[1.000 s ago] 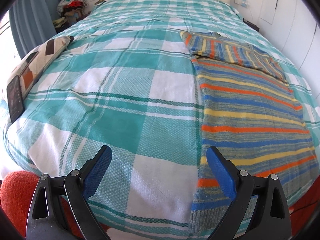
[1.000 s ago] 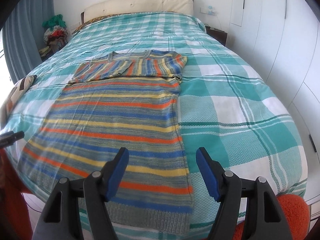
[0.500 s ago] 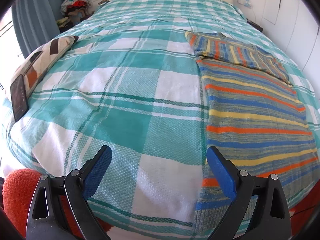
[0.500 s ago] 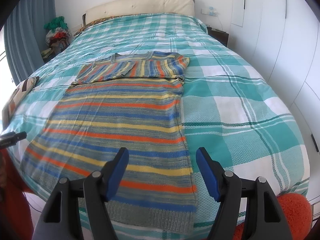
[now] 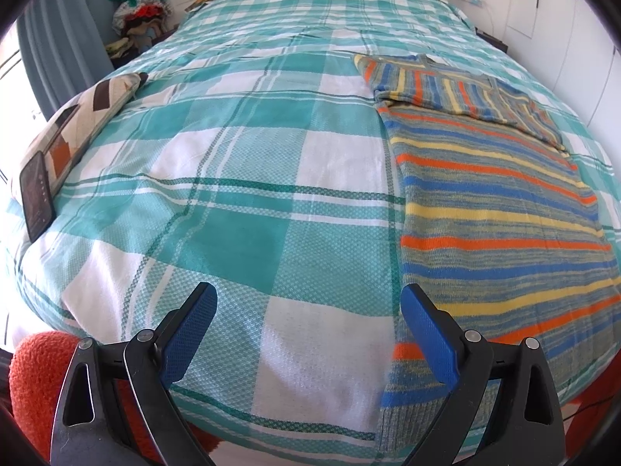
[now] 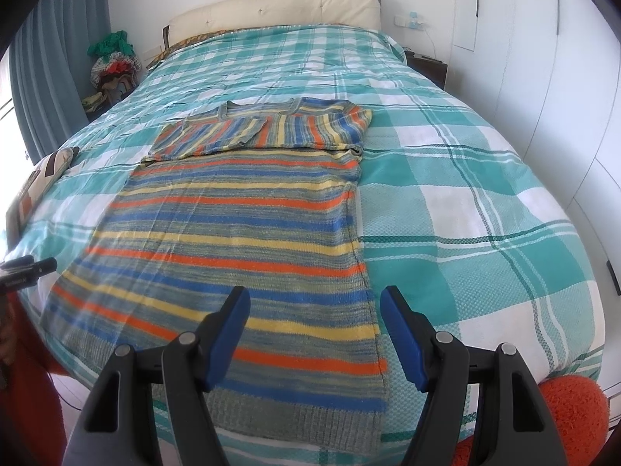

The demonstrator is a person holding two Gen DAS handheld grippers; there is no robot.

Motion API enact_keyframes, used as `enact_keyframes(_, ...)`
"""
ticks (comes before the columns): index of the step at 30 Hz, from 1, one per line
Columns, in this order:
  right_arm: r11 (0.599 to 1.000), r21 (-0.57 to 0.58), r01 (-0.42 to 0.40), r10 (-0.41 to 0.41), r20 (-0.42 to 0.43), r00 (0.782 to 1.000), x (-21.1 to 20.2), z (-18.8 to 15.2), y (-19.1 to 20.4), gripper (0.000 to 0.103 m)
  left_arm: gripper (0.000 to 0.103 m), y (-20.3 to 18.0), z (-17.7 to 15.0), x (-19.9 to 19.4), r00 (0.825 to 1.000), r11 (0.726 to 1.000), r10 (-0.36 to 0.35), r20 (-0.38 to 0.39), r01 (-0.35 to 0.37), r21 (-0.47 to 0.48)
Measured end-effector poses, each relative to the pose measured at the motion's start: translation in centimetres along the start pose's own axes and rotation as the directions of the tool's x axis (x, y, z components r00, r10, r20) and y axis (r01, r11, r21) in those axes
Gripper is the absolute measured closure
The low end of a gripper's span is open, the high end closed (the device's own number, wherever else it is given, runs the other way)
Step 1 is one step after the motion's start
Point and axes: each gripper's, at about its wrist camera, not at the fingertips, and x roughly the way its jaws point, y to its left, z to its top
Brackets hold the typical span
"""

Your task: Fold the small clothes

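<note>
Sweater on the bed

The sweater (image 6: 240, 233) lies flat at the bed's (image 6: 446, 178) near edge (sleeves folded across its chest); a cushion (image 5: 77, 132) rests at the left edge.

Bed (image 6: 465, 178) under teal-and-white checked cover (image 5: 233, 202). Striped knit sweater (image 6: 240, 233) flat on cover, sleeves folded across chest, hem nearest right tongs (image 6: 314, 334), ahead-right of left tongs (image 5: 308, 330). Patterned cushion (image 5: 85, 120) far left of left tongs, phone (image 5: 35, 194) leaning against it.
</note>
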Motion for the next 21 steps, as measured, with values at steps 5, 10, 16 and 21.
enact_keyframes(5, 1.0, 0.005, 0.001, -0.001, 0.001, 1.0, -0.03, -0.01, -0.1, 0.034, 0.007, -0.08, -0.03, 0.06, 1.0, 1.0, 0.001, -0.006, -0.001, 0.001)
enact_keyframes(10, 1.0, 0.003, 0.001, -0.001, -0.004, 1.0, 0.03, -0.03, -0.08, 0.034, 0.007, -0.23, 0.03, -0.1, 1.0, 1.0, -0.002, -0.001, 0.002, 0.006)
enact_keyframes(16, 1.0, 0.005, 0.001, -0.001, -0.005, 1.0, 0.05, -0.04, -0.11, 0.034, 0.007, -0.41, -0.03, 0.13, 1.0, 1.0, 0.003, -0.007, -0.003, 0.017)
enact_keyframes(21, 1.0, 0.005, 0.001, -0.001, -0.005, 1.0, 0.06, -0.07, -0.15, 0.034, 0.007, -0.45, -0.05, 0.11, 1.0, 1.0, 0.004, -0.008, -0.004, 0.019)
